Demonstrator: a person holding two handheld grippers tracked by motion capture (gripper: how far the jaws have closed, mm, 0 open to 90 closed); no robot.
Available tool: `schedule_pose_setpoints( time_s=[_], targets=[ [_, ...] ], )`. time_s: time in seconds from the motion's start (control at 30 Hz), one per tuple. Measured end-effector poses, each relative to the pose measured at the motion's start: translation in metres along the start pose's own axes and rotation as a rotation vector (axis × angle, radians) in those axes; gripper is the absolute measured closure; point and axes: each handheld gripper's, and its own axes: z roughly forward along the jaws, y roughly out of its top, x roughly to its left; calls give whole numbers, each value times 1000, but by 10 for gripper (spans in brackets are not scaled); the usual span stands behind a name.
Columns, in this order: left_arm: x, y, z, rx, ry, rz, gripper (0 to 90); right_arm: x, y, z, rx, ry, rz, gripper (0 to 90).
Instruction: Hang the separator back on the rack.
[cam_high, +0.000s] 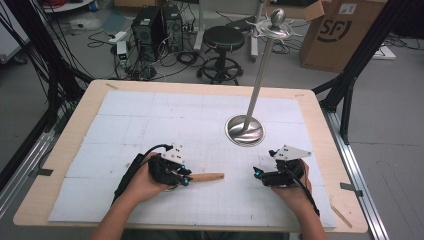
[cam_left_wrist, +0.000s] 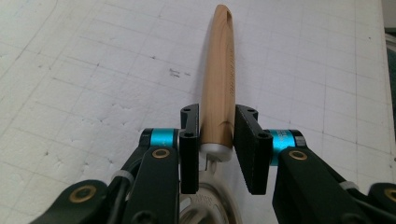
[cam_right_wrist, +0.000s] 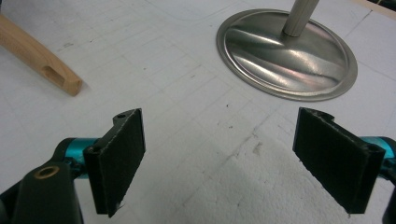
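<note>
The left gripper (cam_left_wrist: 217, 140) clamps the wooden handle (cam_left_wrist: 219, 79) lying on the mat (cam_high: 150, 120), so the grasp seems in hand; next likely a lift toward the stand (cam_high: 245, 131), while the right gripper (cam_right_wrist: 219, 158) gapes empty.

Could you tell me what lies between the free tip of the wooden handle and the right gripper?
Nothing: in the high view, bare white mat separates the wooden handle from the right gripper.
</note>
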Motion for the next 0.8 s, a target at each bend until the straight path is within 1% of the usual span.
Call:
schedule_pose_setpoints(
  time_s=[0.17, 0.23, 0.27, 0.33, 0.4, 0.5, 0.53, 0.67, 0.8],
  targets=[
    [-2, 1, 0, 6, 11, 6, 721, -1, 0, 0, -4, 0, 0, 157],
    [-2, 2, 0, 17, 16, 14, 720, -1, 0, 0, -3, 0, -1, 157],
    [-2, 2, 0, 14, 21, 13, 718, -1, 0, 0, -3, 0, -1, 157],
    [-2, 2, 0, 30, 36, 13, 712, -1, 0, 0, -1, 1, -2, 157],
    [-2, 2, 1, 37, 40, 17, 708, 0, 0, 1, 0, 0, -4, 157],
    [-2, 1, 1, 33, 40, 14, 708, 0, 0, 0, 0, 1, 0, 157],
    [-2, 2, 0, 42, 40, 16, 708, 0, 0, 0, -1, 3, 3, 157],
    [-3, 2, 1, 39, 44, 17, 709, 0, 0, 1, -1, 2, -6, 157],
    [-7, 5, 0, 65, 47, 39, 711, -1, 0, 0, -1, 2, -2, 157]
  ],
)
